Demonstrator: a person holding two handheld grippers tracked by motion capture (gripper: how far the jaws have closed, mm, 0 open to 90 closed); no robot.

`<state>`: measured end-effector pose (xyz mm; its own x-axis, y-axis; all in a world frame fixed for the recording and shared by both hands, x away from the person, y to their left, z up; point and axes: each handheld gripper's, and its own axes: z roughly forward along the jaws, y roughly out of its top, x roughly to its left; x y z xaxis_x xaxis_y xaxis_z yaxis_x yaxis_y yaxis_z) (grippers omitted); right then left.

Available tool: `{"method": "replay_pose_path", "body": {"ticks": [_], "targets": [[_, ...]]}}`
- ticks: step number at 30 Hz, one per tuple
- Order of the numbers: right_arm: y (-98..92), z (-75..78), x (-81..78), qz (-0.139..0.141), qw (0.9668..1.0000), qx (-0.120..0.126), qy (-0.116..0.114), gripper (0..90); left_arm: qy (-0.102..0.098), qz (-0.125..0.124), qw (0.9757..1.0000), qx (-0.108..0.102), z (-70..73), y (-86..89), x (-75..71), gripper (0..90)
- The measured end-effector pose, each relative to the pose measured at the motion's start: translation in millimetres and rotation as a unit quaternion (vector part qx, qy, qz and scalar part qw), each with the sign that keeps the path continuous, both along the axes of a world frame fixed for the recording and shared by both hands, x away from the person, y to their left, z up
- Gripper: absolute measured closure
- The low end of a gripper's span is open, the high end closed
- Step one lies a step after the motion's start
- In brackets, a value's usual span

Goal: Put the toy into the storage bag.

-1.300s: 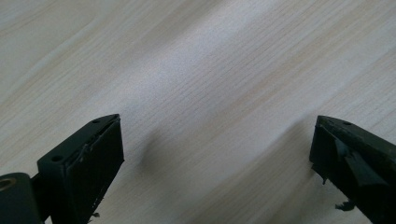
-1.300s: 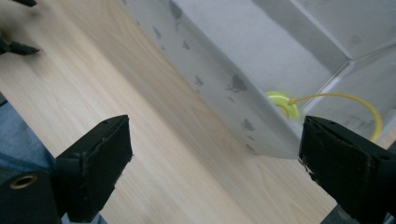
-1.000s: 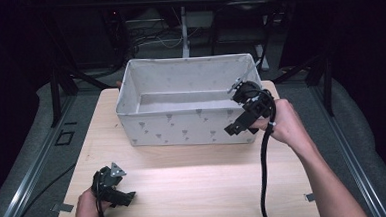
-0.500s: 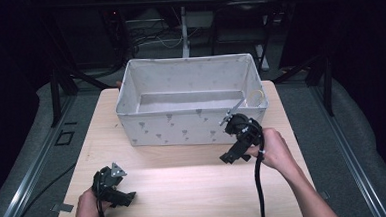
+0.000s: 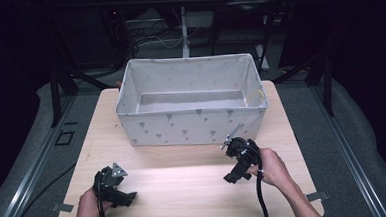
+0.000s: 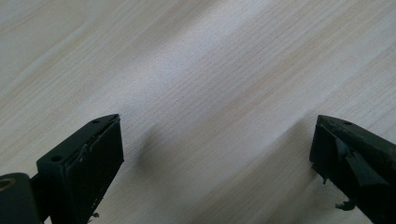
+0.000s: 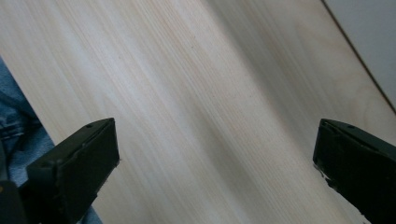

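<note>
A grey fabric box [image 5: 192, 128] with small dark marks on its walls stands on the far half of a light wooden table [image 5: 185, 184], and every place here is told from this box. The box is open at the top, and near its right end wall a thin pale loop [image 5: 257, 96] lies against the inside.

The right gripper [image 5: 233, 178] hangs over the table just in front of the near wall of the box, toward its right corner, and the person's right hand [image 5: 274, 169] holds it from behind. A black cable [image 5: 260, 200] runs from it back along the forearm. In the right gripper view the two black jaws stand wide apart with nothing but bare wood grain between them — they hold nothing. A strip of blue cloth [image 7: 18, 126] shows at the left edge of that view, and a pale surface [image 7: 369, 37] at its upper right corner.

The left gripper [image 5: 128, 198] is well apart from the box, in front of its left corner and close to the near edge of the table, in the left hand [image 5: 89, 214]. Its grey plate [image 5: 117, 170] points up. In the left gripper view the jaws are also spread wide — only the tabletop lies between them.
</note>
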<state>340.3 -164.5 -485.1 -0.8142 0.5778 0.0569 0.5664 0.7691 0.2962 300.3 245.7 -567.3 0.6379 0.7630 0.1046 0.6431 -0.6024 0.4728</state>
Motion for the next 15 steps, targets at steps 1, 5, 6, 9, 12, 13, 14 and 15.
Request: {"method": "replay_pose_path", "body": {"ticks": [1, 5, 6, 9, 12, 13, 14, 15], "targets": [[-0.8, -4.0, -0.2, -0.003, 1.0000, -0.002, 0.001, 0.0, -0.001, 0.000, 1.0000, 0.001, 0.2, 0.1, -0.1, 2.8], [-3.9, -16.5, -0.9, -0.006, 0.9998, -0.017, 0.011, 0.0, -0.009, 0.000, 1.0000, -0.001, 1.4, -0.7, -0.6, 3.0], [-4.7, -18.8, -1.4, -0.008, 0.9997, -0.019, 0.015, 0.0, -0.008, 0.000, 1.0000, 0.000, 2.0, -0.9, -0.7, 3.0], [-6.9, -25.2, -2.0, -0.014, 0.9994, -0.026, 0.016, 0.0, -0.009, -0.002, 1.0000, 0.001, 2.5, -1.1, -0.3, 3.0], [-6.6, -28.9, -1.6, -0.016, 0.9991, -0.035, 0.016, 0.1, -0.010, -0.002, 0.9999, 0.000, 3.3, -0.8, -0.6, 3.0], [-6.4, -29.5, -1.8, -0.015, 0.9990, -0.039, 0.018, 0.0, -0.014, -0.001, 0.9999, 0.000, 3.8, -0.6, -0.7, 3.0], [-6.6, -29.7, -1.7, -0.015, 0.9989, -0.041, 0.018, 0.0, -0.016, -0.002, 0.9999, -0.001, 4.7, -0.3, -0.9, 3.0], [-6.9, -29.9, -1.7, -0.015, 0.9988, -0.042, 0.018, 0.1, -0.020, 0.000, 0.9998, -0.003, 4.9, 0.0, -0.9, 3.0]]}}
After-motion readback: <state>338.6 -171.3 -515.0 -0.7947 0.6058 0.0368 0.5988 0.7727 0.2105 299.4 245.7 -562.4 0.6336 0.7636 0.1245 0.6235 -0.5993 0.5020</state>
